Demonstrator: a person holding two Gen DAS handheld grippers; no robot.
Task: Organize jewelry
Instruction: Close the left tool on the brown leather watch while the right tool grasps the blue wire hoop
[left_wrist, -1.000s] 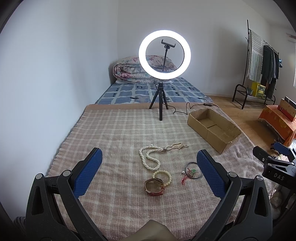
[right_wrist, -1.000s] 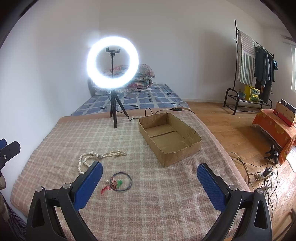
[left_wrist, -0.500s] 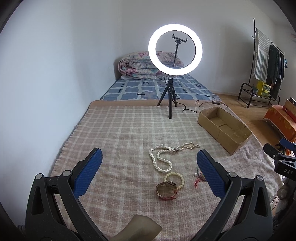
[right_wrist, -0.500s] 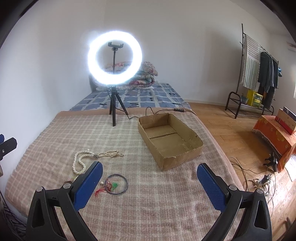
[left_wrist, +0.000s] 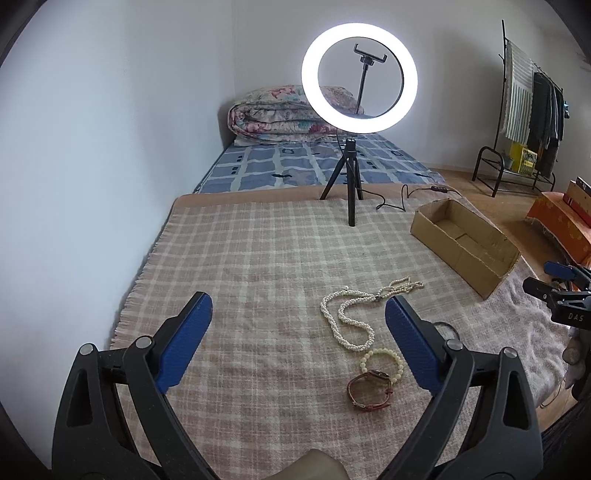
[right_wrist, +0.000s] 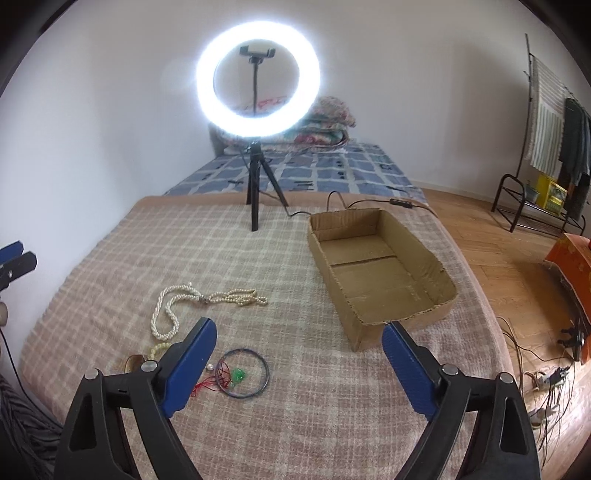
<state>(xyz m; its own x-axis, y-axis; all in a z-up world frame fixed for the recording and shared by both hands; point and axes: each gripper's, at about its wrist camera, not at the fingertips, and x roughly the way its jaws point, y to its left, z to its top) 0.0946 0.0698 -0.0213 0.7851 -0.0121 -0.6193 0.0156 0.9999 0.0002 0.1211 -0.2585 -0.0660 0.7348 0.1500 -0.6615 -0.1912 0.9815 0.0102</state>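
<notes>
Hovering over the blanket (left_wrist: 258, 258), both tools are being held released, with nothing between the blue pads. The left hand-held gripper (left_wrist: 298, 325) is being pointed down at the jewelry; its jaws have just been closing slightly, yet nothing is being pinched. The watch (left_wrist: 370, 389) and the bead bracelet (left_wrist: 382, 363) are lying just inside its right finger (left_wrist: 410, 350), touching each other, which suggests one of them is being lined up for the first pick. The pearl necklace (left_wrist: 347, 321) is lying a little further out, stretched across the blanket.

The right hand-held gripper (right_wrist: 298, 363) is likewise being narrowed a little while empty. Near its left finger (right_wrist: 188, 369) a dark bangle (right_wrist: 245, 373) is lying with red thread and a green charm (right_wrist: 238, 376) inside its ring, and a small pearl stud (right_wrist: 209, 367) is lying just beside it. This cluster is probably being approached by that side.

Beyond the jewelry, the box (right_wrist: 432, 273) is standing open and empty on the blanket, on the right, well apart from the pieces; it is apparently being kept there to receive them. The ring light (right_wrist: 258, 88) on its tripod is standing at the blanket's far edge, lighting the scene.

No piece has been moved into the box yet, so the task is judged to be only beginning.
</notes>
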